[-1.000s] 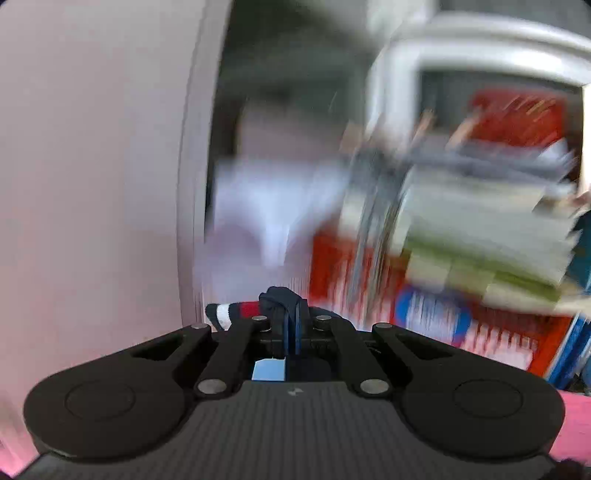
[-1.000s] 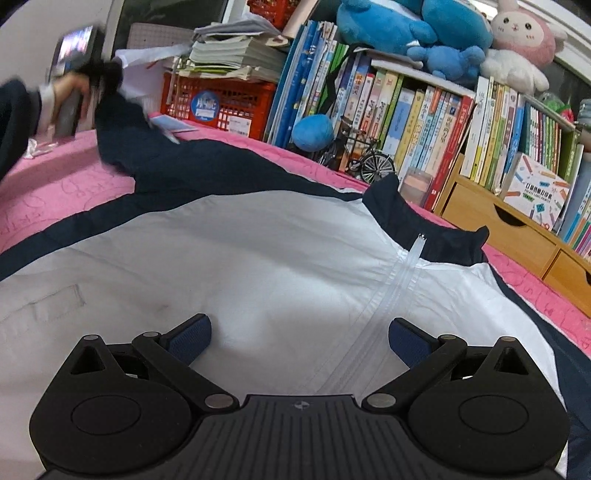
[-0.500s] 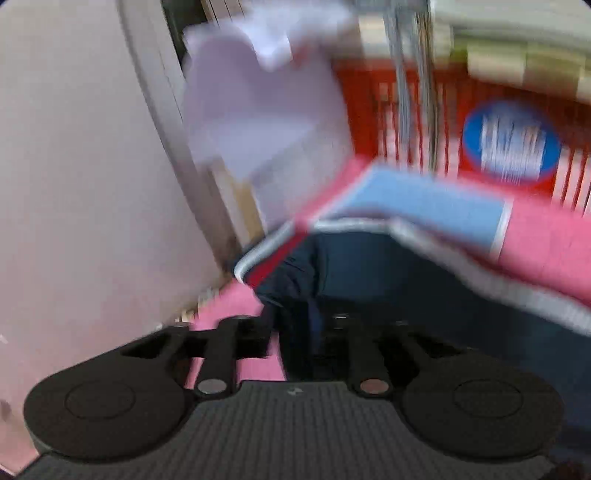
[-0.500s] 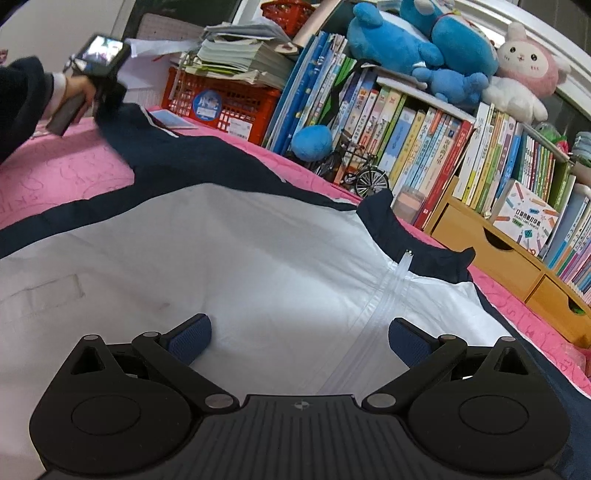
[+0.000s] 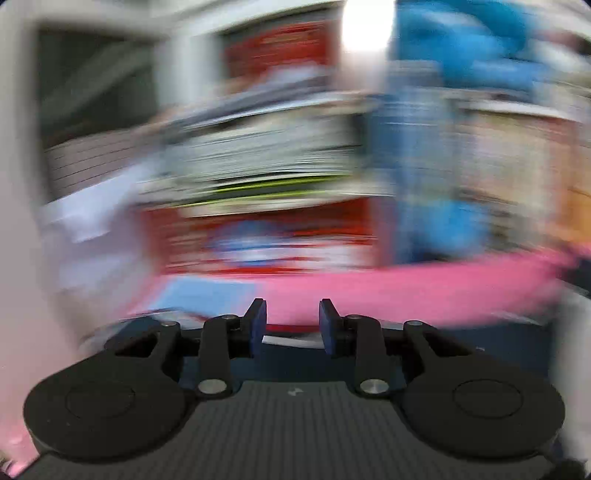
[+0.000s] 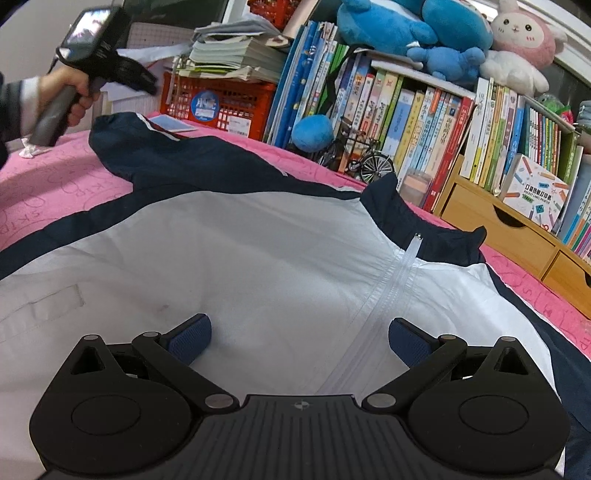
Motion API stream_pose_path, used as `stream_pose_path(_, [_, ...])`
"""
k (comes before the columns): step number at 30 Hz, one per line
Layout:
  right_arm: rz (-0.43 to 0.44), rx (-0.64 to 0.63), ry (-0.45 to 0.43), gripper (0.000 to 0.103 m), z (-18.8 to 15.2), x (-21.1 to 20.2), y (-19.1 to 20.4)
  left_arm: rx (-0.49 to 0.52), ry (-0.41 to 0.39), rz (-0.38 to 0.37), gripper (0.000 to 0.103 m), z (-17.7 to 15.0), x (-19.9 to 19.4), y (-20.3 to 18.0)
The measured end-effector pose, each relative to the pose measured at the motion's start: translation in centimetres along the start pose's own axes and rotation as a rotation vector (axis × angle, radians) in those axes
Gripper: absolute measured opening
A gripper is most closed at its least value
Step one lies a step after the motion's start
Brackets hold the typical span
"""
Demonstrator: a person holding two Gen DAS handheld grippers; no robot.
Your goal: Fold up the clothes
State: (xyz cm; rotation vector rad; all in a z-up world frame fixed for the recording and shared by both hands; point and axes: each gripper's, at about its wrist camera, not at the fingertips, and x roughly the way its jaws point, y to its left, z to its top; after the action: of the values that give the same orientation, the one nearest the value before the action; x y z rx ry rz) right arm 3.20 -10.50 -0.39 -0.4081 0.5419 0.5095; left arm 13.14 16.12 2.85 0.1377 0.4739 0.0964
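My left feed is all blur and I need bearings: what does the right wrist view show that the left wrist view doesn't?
Only the right wrist view shows the jacket's white front, its zipper, the bookshelf, the plush toys, and the left gripper in a hand.

Only the left wrist view shows the left gripper's fingers apart, empty.

Both show the pink cover and red crate.

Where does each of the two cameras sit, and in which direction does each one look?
Left wrist: on the left gripper, low over the pink bedding, facing a blurred red crate; only its open fingers show.
Right wrist: on the right gripper, above the white and navy jacket, facing the bookshelf; open fingers show, plus a hand holding the left gripper.
Shared: bedding, crate, jacket.
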Motion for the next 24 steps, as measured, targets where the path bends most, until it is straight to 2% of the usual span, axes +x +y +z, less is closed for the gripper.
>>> stream_pose_path(1, [0.001, 0.001, 0.000, 0.103, 0.0, 0.0, 0.0, 0.042, 0.012, -0.101, 0.029, -0.2, -0.5, -2.3])
stream_pose_path(2, [0.001, 0.001, 0.000, 0.103, 0.0, 0.0, 0.0, 0.088, 0.031, -0.149, 0.029, -0.5, -0.4, -4.2])
stream_pose_path(5, [0.003, 0.003, 0.001, 0.103, 0.0, 0.0, 0.0, 0.229, 0.092, -0.265, 0.030, -1.8, 0.2, -10.0])
stream_pose_path(6, [0.003, 0.004, 0.001, 0.103, 0.0, 0.0, -0.1, 0.263, 0.114, -0.245, 0.030, -2.1, 1.0, -11.2])
stream_pose_path(13, [0.013, 0.016, 0.006, 0.103, -0.1, 0.1, -0.3, 0.221, 0.192, 0.247, 0.031, -1.4, 9.8, -7.6])
stream_pose_path(15, [0.021, 0.025, 0.010, 0.103, -0.1, 0.2, -0.5, 0.150, 0.247, 0.366, 0.031, -0.9, 10.9, -5.1])
stream_pose_path(16, [0.027, 0.032, 0.012, 0.103, -0.1, 0.2, -0.6, 0.096, 0.264, 0.385, 0.029, -0.5, 10.4, -3.9])
stream_pose_path(17, [0.034, 0.041, 0.016, 0.103, -0.1, 0.3, -0.7, 0.035, 0.269, 0.378, 0.029, -0.2, 9.5, -3.1])
stream_pose_path(19, [0.051, 0.061, 0.024, 0.103, -0.1, 0.4, -1.1, -0.042, 0.226, 0.276, 0.029, 0.0, 6.9, -2.5])
stream_pose_path(21, [0.069, 0.088, 0.035, 0.103, -0.1, 0.6, -1.5, -0.028, 0.166, 0.150, 0.029, -0.3, 3.2, -3.4])
stream_pose_path(24, [0.098, 0.132, 0.052, 0.103, -0.2, 0.9, -2.0, 0.014, 0.128, -0.041, 0.029, -0.9, -0.5, -5.8])
